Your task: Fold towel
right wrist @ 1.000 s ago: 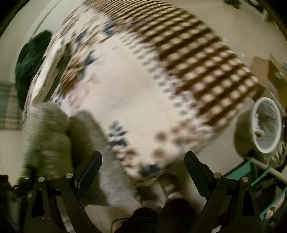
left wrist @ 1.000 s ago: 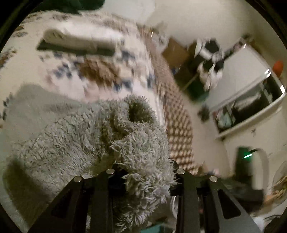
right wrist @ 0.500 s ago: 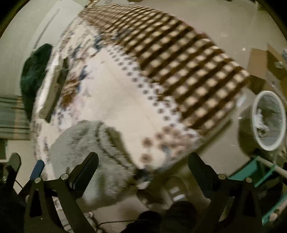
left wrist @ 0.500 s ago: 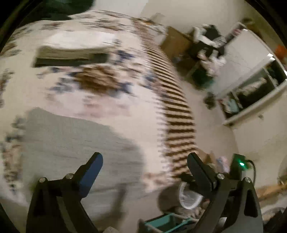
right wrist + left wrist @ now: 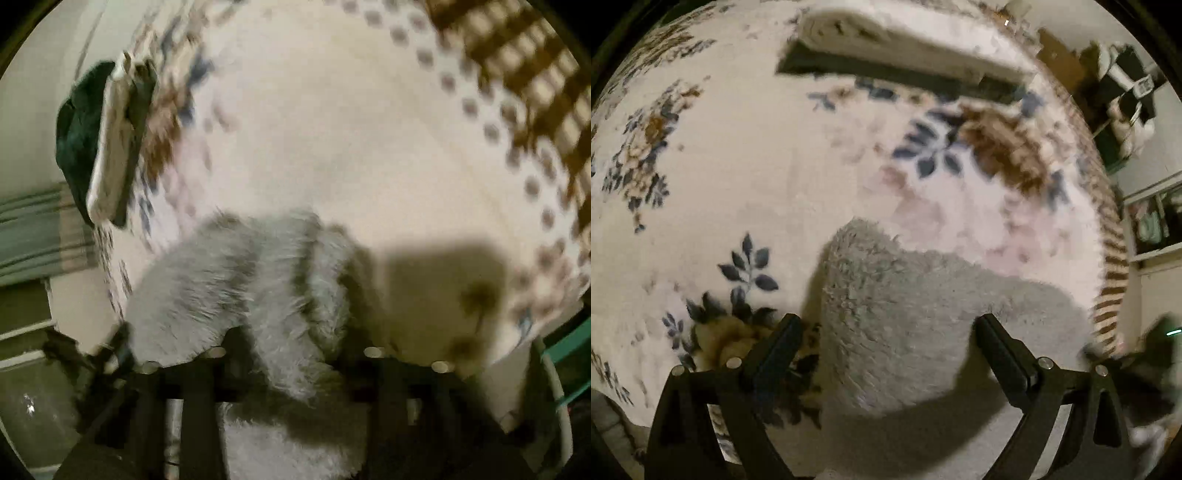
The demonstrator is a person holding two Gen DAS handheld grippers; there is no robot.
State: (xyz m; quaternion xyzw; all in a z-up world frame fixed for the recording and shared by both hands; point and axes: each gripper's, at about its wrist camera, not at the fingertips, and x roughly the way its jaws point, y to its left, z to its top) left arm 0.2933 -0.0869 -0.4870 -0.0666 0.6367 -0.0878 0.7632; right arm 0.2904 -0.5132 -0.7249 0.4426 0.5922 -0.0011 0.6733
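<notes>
We see the grey shaggy towel (image 5: 908, 314) lying on the bed (image 5: 783, 177), which is covered by a cream blanket printed with blue and brown flowers and edged with a brown checked border (image 5: 524, 70). In the left wrist view our left gripper (image 5: 888, 332) hangs just above the towel with its fingers (image 5: 783, 339) spread wide, one on each side of a raised fold of the pile, and we cannot tell whether they touch it. In the right wrist view our right gripper (image 5: 291, 369) has its fingers drawn close together, pinching a bunched ridge of the towel (image 5: 266, 295) that runs up from between them, with more of the pile hanging below. At the far side of the bed lies a folded pale stack (image 5: 908, 44) on something dark; in the right wrist view that same stack (image 5: 110, 147) sits at the far left, beside a dark green heap (image 5: 75, 125). A dark shadow (image 5: 436, 295) falls on the blanket to the right of the towel. Both views are blurred.
</notes>
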